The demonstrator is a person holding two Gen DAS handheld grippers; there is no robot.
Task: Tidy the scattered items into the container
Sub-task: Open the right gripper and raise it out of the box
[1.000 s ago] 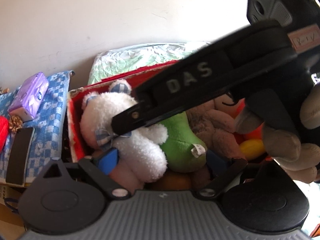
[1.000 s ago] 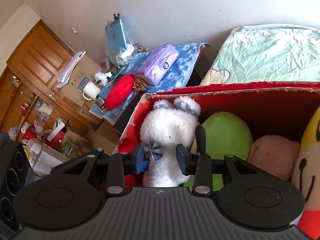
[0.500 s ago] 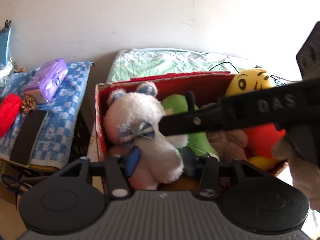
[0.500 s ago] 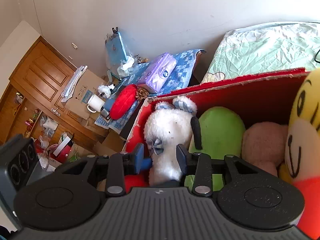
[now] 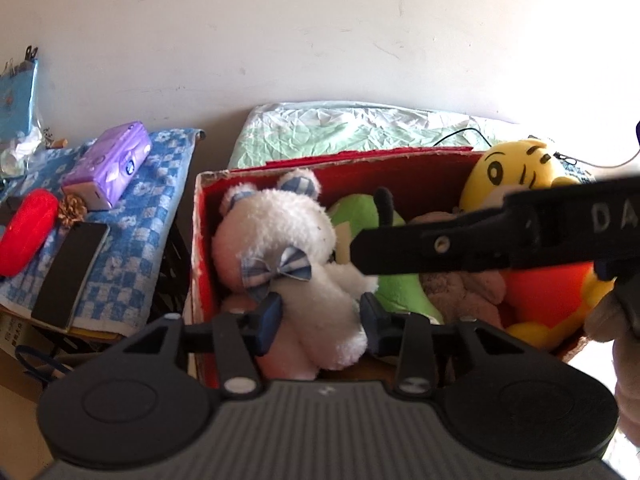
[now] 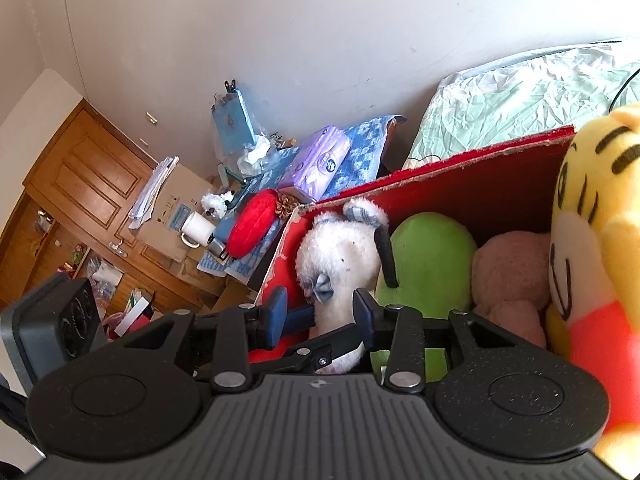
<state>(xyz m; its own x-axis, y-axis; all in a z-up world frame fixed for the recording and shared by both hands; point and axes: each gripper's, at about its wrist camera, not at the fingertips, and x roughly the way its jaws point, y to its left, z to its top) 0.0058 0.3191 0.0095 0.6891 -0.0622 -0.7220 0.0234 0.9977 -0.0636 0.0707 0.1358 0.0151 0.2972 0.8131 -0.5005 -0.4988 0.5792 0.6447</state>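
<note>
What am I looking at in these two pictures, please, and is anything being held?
There is no robot here: a person holds a two-finger gripper in each hand, and each one carries a wide-angle camera looking along its fingers. One picture comes from the left gripper, the other from the right gripper. Both look into a red cardboard box in front of a bed. The box holds a white teddy bear, a green plush toy, a pinkish-brown plush toy and a yellow plush tiger. The left gripper's jaws have just been closing and now pinch the bear's lower body. The right gripper's jaws stand apart above the toys, seemingly clamping nothing. Beside the box, a blue checked cloth carries a purple tissue pack.
</note>
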